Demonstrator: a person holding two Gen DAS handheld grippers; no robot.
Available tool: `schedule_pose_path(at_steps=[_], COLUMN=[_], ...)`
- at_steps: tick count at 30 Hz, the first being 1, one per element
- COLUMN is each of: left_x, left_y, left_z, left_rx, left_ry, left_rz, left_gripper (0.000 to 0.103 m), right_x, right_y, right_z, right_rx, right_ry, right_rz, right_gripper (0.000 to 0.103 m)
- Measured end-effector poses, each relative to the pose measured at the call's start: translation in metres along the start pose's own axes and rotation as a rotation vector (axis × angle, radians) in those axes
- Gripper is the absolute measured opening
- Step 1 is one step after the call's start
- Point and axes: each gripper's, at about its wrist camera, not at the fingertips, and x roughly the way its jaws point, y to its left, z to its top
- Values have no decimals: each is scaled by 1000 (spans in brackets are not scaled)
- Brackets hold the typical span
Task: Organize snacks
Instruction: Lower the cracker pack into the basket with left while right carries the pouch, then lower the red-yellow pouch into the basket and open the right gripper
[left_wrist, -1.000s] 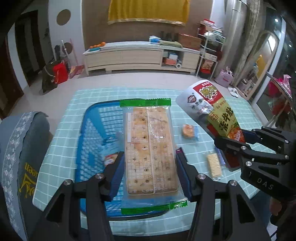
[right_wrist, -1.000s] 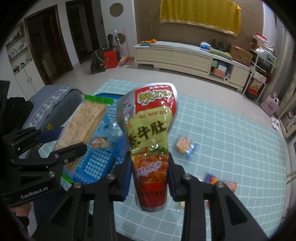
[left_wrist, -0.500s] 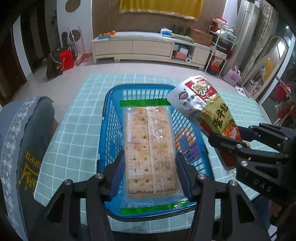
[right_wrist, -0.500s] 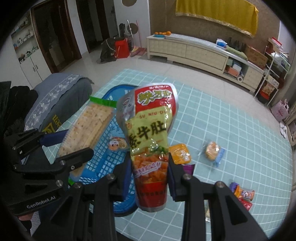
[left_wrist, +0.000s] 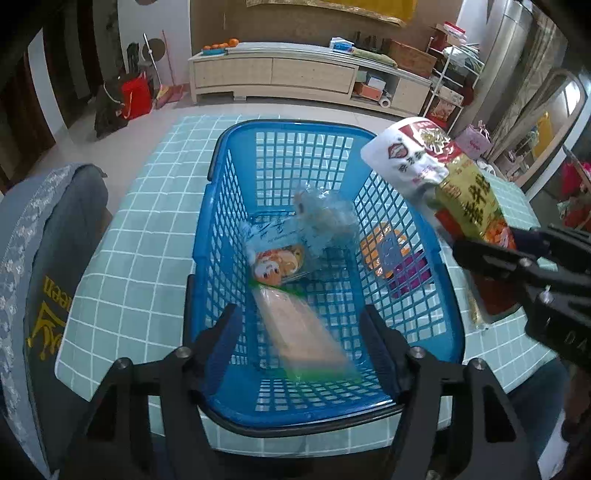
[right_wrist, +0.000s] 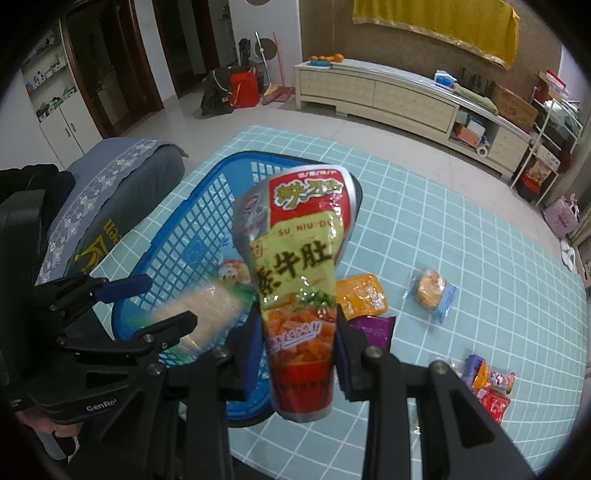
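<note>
Nearest, the left gripper (left_wrist: 301, 338) has its jaws spread wide with nothing between them; just beyond them a cracker pack (left_wrist: 299, 328), motion-blurred, lies in or is dropping into the blue basket (left_wrist: 218, 236), so that item looks delivered. The right gripper (right_wrist: 300, 345) has its jaws clamped on the lower part of a red-and-green snack pouch (right_wrist: 299, 280), held upright in the air just beside the basket's right rim. Deeper in the basket sit a small cartoon-printed packet (left_wrist: 275, 264) and a crumpled clear wrapper (left_wrist: 325, 218). On the checked counter (right_wrist: 461, 236) beyond lie an orange packet (right_wrist: 362, 295), a purple packet (right_wrist: 373, 326), a wrapped cake (right_wrist: 432, 290) and a few small sweets (right_wrist: 489, 386). The next move probably calls for carrying the pouch over the rim and opening the jaws, then fetching the loose packets.
</note>
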Motion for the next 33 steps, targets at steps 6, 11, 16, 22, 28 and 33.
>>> schedule_pose_path(at_steps=[6,11,16,22,28,33], left_x=[-10,-18,-20,-13,-1,3], left_y=[9,22,32,38,40,44], left_z=[-2,5,13,19,25,32], left_rx=[-9,-20,-27,-19,-1,-10], left_ry=[-10,-31,-37,-25,-12,-6], left_rz=[-8,-6,0,-15,-9,-1], left_gripper=[67,67,67,67,67,67], right_x=[-2,1,11,30,57,77], right_y=[1,5,14,30,40,40], right_z=[2,9,21,35,43,54], right_rx=[5,-8,-45,-147,-229,-286], right_ry=[-5,-6,7,37,102,144], right_rz=[8,18,30,38,67,76], right_gripper=[38,38,38,39,39,39])
